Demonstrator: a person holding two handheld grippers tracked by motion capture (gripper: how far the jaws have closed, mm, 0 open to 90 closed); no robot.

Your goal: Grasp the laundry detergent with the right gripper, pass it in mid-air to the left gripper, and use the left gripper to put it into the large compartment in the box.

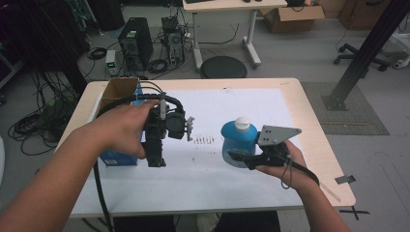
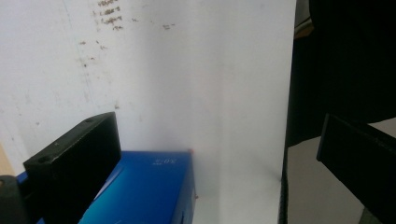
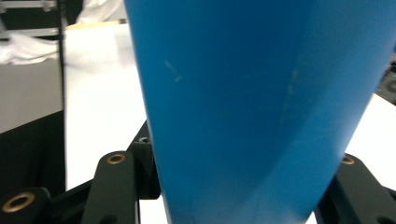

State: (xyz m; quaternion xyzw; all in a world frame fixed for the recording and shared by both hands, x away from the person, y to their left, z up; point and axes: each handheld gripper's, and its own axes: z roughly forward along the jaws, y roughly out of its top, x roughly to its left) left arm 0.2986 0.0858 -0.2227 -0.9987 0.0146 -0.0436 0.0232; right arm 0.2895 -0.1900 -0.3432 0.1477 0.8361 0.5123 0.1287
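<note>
The high view looks forward and down on the desk from the person's side. The left gripper view looks steeply down along its jaws, close over the white sheet and blue box. The right gripper view sits hard against the blue bottle, which the high view shares.

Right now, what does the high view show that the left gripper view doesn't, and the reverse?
High view alone: the right gripper shut on the blue bottle with its white cap, the cardboard box, both hands.
Left gripper view alone: the left gripper with its jaws standing wide apart and nothing between the pads, above a corner of the blue box.
Both: the white sheet with dark marks, and the blue box.
</note>
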